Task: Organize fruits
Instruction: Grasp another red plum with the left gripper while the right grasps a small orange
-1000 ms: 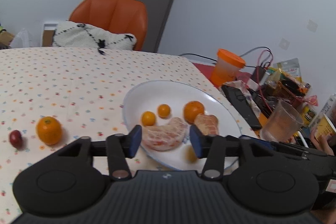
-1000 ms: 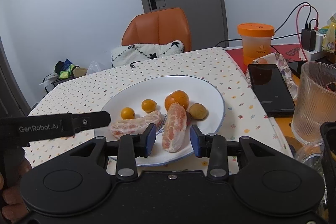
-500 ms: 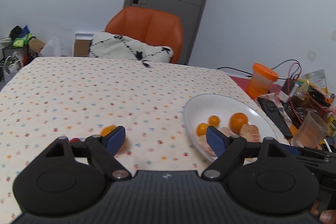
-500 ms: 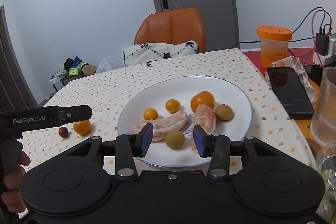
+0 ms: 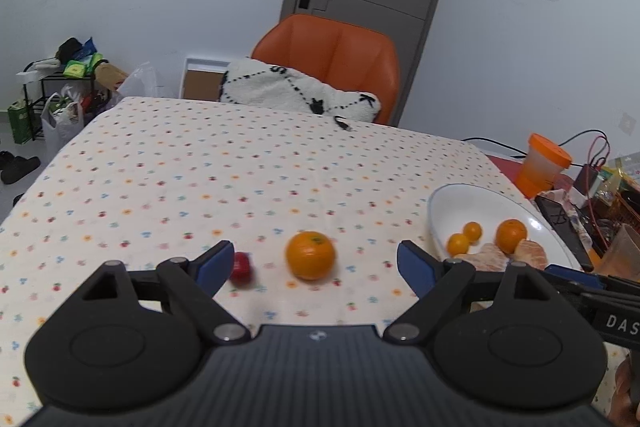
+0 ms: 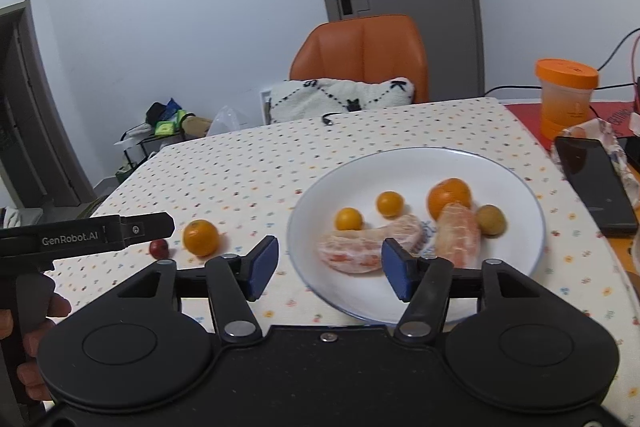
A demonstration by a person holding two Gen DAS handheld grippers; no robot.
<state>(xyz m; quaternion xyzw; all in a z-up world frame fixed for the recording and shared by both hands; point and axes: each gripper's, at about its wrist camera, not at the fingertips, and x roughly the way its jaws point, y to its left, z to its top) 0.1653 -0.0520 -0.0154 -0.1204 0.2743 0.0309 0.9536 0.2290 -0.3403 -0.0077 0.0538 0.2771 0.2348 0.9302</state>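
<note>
Dotted table [image 5: 240,167]: wide-open, empty left claw [image 5: 316,263] frames the orange [image 5: 310,255]; it may roll. Right claw [image 6: 330,269] gapes empty at three o'clock.

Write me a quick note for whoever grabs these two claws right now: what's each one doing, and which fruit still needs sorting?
Left claw: open, empty, lined up on the orange on the tablecloth.
Right claw: open, empty, at the plate's near edge.
Done: two peeled pieces, an orange, two small orange fruits and a brown fruit are on the plate.
Left: the loose orange and the small red fruit beside it.
</note>
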